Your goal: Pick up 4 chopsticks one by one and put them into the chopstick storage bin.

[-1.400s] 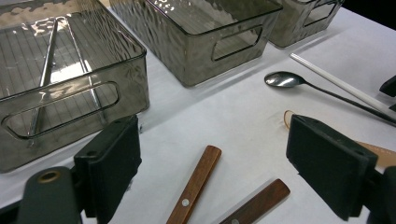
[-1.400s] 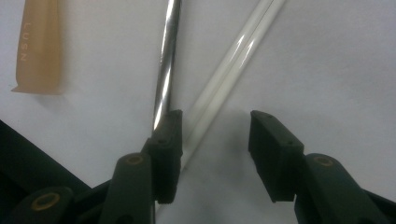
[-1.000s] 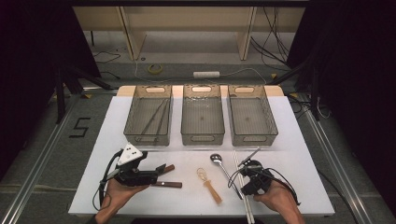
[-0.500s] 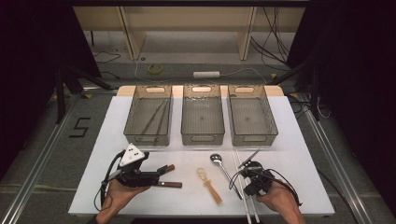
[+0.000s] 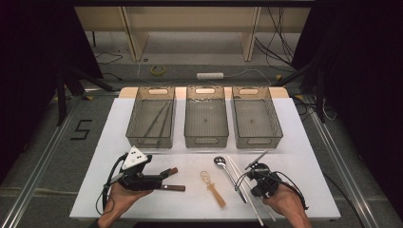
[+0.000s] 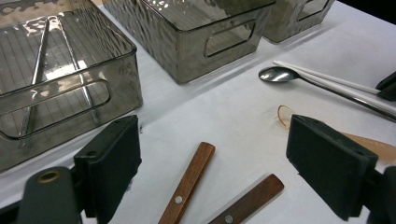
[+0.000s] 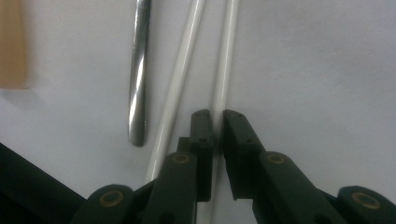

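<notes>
bench (image 5: pixel 294 133): white top
bins (image 5: pixel 206 121): smoky grey, see-through, ribbed floors
spoon (image 5: pixel 219 161): shiny silver metal
chopsticks (image 7: pixel 224 60): plain white
wooden handles (image 6: pixel 187 184): reddish brown, silver rivets
whisk (image 5: pixel 215 190): pale tan handle, clear amber loop
left claw (image 6: pixel 224 172): black jaws, brass-coloured pivot pin
right claw (image 7: pixel 214 128): black jaws, brass-coloured pins
three-cornered plate (image 5: pixel 134 157): light grey
floor numeral (image 5: pixel 81 129): black "5" on grey

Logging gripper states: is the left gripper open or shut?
Open: the left gripper has its fingers spread wide, nothing between them.
</notes>
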Demonstrator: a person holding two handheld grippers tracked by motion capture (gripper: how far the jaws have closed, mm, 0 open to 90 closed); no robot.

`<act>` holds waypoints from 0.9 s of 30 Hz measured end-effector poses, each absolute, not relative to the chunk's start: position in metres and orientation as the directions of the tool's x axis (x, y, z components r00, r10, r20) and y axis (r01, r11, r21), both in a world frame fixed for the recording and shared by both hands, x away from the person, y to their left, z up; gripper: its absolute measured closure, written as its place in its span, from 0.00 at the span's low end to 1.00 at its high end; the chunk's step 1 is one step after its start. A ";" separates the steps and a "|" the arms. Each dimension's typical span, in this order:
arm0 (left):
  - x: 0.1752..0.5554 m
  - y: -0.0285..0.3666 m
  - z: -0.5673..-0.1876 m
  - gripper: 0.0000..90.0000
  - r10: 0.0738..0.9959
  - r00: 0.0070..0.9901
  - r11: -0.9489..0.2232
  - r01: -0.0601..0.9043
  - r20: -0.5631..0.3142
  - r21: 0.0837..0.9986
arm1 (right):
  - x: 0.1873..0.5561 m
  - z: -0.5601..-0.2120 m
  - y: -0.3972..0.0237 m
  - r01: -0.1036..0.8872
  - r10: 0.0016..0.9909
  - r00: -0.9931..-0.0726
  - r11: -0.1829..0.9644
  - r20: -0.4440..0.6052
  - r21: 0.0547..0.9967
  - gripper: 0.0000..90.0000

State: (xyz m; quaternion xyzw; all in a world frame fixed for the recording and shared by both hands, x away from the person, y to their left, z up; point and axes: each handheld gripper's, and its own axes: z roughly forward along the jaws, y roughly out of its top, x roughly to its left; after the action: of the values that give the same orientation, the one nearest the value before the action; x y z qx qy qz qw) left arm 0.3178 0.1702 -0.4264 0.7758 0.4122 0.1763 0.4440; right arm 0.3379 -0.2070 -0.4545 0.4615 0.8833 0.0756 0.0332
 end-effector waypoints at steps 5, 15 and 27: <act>0.318 0.170 -0.427 0.19 0.793 0.602 -0.269 0.483 -0.093 0.833 | 0.338 -0.455 -0.209 0.815 0.825 -0.565 0.554 0.017 0.172 0.94; 0.318 0.170 -0.426 0.19 0.792 0.604 -0.269 0.482 -0.093 0.834 | 0.339 -0.453 -0.214 0.813 0.824 -0.566 0.552 0.031 0.187 0.95; 0.318 0.169 -0.427 0.19 0.790 0.605 -0.267 0.484 -0.098 0.834 | 0.339 -0.440 -0.223 0.793 0.812 -0.583 0.561 0.030 0.238 0.95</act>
State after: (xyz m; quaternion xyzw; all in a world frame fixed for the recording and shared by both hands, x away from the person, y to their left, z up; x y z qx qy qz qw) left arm 0.3180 0.1692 -0.4267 0.7771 0.4098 0.1719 0.4457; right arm 0.3387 -0.2232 -0.4396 0.4545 0.8825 0.1136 0.0417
